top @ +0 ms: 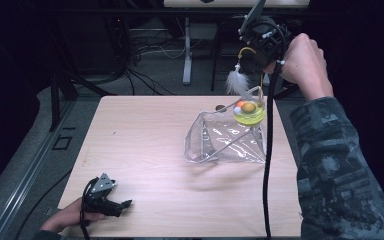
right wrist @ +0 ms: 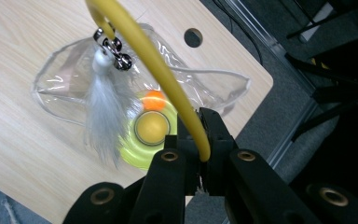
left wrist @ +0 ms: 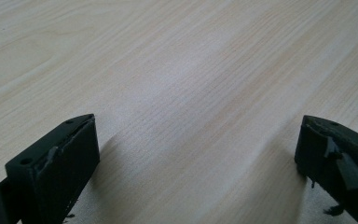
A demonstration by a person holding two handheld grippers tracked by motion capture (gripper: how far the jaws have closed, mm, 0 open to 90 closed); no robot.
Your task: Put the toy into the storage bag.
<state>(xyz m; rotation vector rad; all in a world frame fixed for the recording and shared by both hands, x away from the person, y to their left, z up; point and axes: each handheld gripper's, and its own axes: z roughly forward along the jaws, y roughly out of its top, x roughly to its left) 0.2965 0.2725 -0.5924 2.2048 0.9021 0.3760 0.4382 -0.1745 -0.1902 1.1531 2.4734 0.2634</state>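
Two grippers: left gripper [top: 111,203] idle at the table's [top: 145,150] near-left corner, jaws apart; right gripper [right wrist: 199,140] clamped on the cat toy's yellow wand [right wrist: 168,70], feather [top: 237,81] dangling above the clear bag [top: 225,140].

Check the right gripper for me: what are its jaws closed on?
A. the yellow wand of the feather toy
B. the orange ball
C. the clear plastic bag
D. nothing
A: in the right gripper view the right gripper has its jaws pinched on the yellow wand, with the white feather dangling above the clear plastic bag.
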